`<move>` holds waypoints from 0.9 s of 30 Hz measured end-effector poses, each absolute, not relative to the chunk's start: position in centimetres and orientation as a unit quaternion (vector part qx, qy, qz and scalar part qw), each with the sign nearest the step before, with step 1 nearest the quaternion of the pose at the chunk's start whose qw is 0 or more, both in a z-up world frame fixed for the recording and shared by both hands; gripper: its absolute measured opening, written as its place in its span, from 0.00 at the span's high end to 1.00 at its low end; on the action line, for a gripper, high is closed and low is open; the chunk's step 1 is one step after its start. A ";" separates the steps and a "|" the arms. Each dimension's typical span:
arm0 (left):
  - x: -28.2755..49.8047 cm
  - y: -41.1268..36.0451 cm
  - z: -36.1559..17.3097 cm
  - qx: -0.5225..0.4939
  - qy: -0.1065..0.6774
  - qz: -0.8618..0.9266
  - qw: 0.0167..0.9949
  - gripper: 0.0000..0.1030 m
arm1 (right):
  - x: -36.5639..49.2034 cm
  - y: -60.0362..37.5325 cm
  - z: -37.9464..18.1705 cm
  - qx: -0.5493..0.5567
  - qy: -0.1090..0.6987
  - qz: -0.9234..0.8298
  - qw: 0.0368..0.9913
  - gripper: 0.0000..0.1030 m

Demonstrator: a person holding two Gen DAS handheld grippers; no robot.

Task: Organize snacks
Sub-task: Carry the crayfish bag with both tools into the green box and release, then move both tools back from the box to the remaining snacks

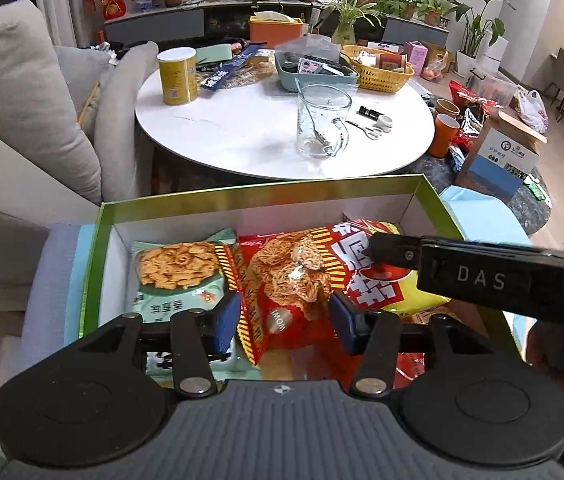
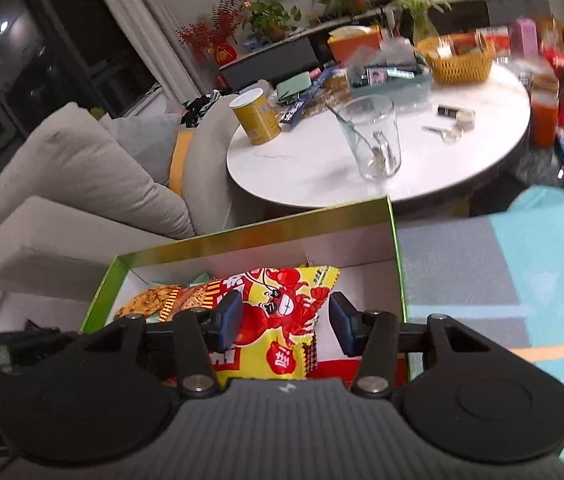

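Green-rimmed and white inside, the open box [image 1: 94, 264] rested on a blue patterned surface just in front of the round white worktop [image 1: 242, 132], and it already held the snacks: a pale green bag [image 1: 170, 276] at its left, a red bag [image 1: 286, 280] beside it and partly over it, and a yellow lobster-printed bag [image 2: 282, 312] toward the right. The left gripper [image 1: 284, 320] hung above the red bag with its fingers [image 1: 226, 320] moderately apart, one to each side of the bag and apparently not pressing it, so nothing was held. The right gripper [image 2: 286, 322] stood over the yellow bag, its fingers [image 2: 342, 322] likewise apart; whether the left one brushed the foil could not be told. The step in hand appeared to be settling the bags into the box. To do it well, each bag would best be laid flat and side by side rather than stacked, nudged by its edges so the contents were not crushed, with the two grippers kept from crossing in the narrow box
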State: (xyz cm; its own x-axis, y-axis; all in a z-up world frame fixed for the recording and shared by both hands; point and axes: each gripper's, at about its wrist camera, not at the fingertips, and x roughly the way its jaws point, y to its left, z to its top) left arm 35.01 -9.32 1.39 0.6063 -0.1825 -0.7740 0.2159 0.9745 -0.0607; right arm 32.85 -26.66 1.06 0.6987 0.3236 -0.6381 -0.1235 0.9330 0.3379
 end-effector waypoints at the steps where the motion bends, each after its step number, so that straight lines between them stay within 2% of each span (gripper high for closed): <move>1: 34.8 -9.4 1.5 0.027 0.427 -0.106 0.897 0.56 | 32.6 -26.4 1.4 0.122 0.361 0.117 0.917 0.33; 3: 34.5 -9.4 1.7 0.042 0.422 -0.099 0.900 0.56 | 32.0 -26.3 1.8 0.103 0.348 0.109 0.925 0.30; 14: 31.0 -8.8 3.1 0.043 0.416 -0.098 0.903 0.55 | 29.2 -26.7 3.3 0.079 0.341 0.119 0.929 0.30; 20: 28.3 -7.9 4.1 0.036 0.414 -0.091 0.905 0.54 | 26.5 -26.7 4.2 0.079 0.338 0.131 0.928 0.26; 23: 26.4 -7.2 4.3 0.029 0.415 -0.088 0.905 0.50 | 24.7 -26.5 4.4 0.072 0.343 0.138 0.926 0.25; 27: 23.0 -6.2 4.0 0.034 0.419 -0.086 0.903 0.49 | 22.1 -26.2 4.0 0.062 0.351 0.157 0.921 0.19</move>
State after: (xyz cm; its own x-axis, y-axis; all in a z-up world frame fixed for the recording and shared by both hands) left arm 23.03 -6.24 4.01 0.6341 -0.1273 -0.7627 0.1845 0.9828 -0.0106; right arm 22.07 -26.18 3.97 0.7044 0.3327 -0.6271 -0.2453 0.9430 0.2247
